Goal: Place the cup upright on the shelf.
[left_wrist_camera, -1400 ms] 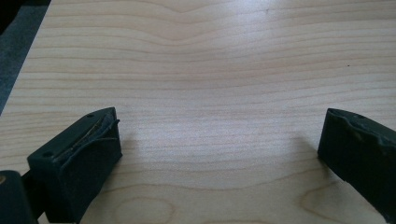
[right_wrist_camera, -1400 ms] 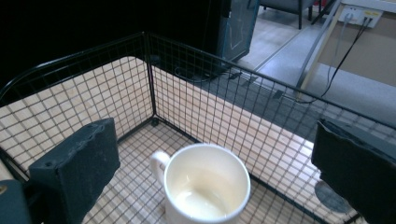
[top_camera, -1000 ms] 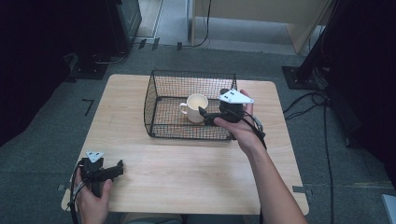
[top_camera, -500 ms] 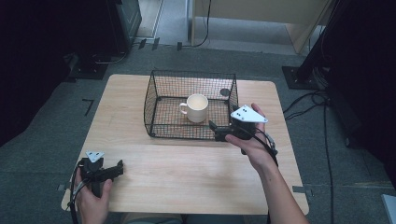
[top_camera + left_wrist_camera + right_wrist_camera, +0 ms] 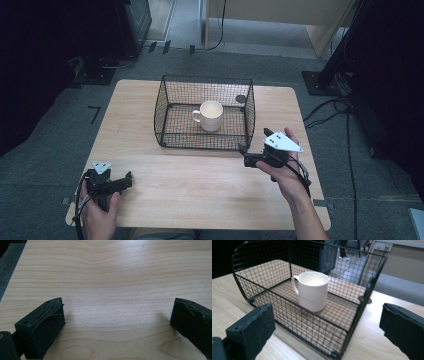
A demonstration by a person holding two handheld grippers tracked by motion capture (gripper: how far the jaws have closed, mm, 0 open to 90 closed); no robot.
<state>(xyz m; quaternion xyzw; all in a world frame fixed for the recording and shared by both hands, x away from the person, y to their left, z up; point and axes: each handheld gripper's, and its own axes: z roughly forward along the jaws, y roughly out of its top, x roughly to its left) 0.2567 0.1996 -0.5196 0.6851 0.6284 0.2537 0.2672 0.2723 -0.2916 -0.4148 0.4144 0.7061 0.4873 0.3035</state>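
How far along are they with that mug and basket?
The mug already stands upright inside the basket, so that part looks done. Nothing is in hand: the right gripper is open beside the basket, the left gripper open over bare table. I can't tell what's left.

— Where's the mug (image 5: pixel 211 115)?

— Upright inside the basket (image 5: pixel 170 95), on its floor, a little right of centre and nearer the far wall.

— What does it look like?

— Cream, straight-sided, empty, handle pointing left in the high view.

— And the basket?

— Black wire mesh, open-topped, standing on the far middle of the counter (image 5: pixel 200 185).
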